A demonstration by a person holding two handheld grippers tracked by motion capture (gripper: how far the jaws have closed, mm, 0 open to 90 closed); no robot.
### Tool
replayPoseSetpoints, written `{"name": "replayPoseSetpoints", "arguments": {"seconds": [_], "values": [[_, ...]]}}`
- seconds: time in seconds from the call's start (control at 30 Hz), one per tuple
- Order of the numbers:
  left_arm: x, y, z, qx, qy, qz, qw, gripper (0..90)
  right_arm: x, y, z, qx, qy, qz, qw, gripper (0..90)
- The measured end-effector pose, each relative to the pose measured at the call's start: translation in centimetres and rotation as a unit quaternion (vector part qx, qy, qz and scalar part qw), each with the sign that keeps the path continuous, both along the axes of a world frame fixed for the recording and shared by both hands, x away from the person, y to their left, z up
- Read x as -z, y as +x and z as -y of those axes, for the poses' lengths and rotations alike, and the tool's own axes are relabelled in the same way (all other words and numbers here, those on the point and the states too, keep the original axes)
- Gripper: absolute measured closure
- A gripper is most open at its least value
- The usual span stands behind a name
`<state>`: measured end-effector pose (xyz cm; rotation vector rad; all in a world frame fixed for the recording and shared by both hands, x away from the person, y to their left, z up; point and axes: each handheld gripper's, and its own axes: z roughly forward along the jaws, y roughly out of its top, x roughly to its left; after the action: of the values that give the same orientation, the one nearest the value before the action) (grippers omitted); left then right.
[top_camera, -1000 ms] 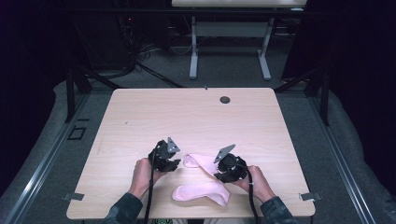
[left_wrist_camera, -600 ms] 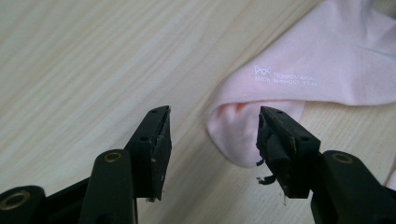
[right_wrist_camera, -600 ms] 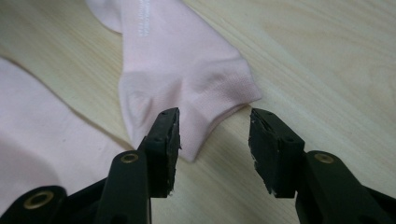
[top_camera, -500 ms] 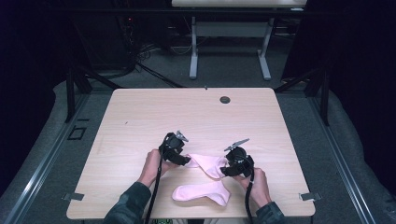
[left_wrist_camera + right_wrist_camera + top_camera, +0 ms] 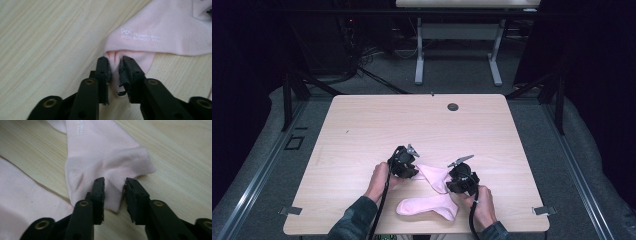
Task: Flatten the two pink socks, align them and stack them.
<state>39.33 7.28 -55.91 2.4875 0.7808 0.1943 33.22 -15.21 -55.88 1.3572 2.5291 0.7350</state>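
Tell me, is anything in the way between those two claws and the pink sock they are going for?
Nothing visible is. The left gripper has just closed and pinches one end of the upper pink sock; the right gripper has closed on its other end. A second pink sock lies beside it, not between.

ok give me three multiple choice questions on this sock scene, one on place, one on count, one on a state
1. Where do the socks lie on the table?
A. near the front edge, by the person
B. at the far edge
C. on the floor

2. How many pink socks are there?
A. one
B. two
C. four

3. What is the left tool doing?
A. hanging open above bare wood
B. holding a cup
C. pinching one end of the upper sock

Answers: 1 A, the high view shows them just ahead of the hands. 2 B, the lower sock lies beside the upper one. 3 C, pink fabric is bunched between its jaws, which have just been closing.
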Motion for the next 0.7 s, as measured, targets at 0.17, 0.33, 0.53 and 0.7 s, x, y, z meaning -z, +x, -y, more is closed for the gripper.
{"name": "replayPoseSetpoints", "arguments": {"seconds": [0.17, 0.33, 0.53, 0.7], "values": [[0.1, -0.4, 0.0, -0.002, -0.002, 0.019, 0.9998, 84.2, 0.0, 0.0, 0.0, 0.0, 0.006, -0.002, 1.0, 83.8], [-0.4, -1.0, -1.1, -0.027, -0.008, 0.087, 0.9958, 84.9, -1.2, 0.8, 0.4, 0.006, 0.011, 0.018, 0.9998, 84.7], [-2.4, -1.7, -3.1, -0.042, 0.005, 0.168, 0.9848, 84.4, -5.8, 2.7, -0.1, -0.016, 0.02, 0.052, 0.9983, 84.7], [-1.5, -2.5, -3.9, -0.034, 0.017, 0.163, 0.9859, 83.6, -7.8, 3.1, -0.7, -0.034, 0.029, 0.072, 0.9964, 84.8]]}}
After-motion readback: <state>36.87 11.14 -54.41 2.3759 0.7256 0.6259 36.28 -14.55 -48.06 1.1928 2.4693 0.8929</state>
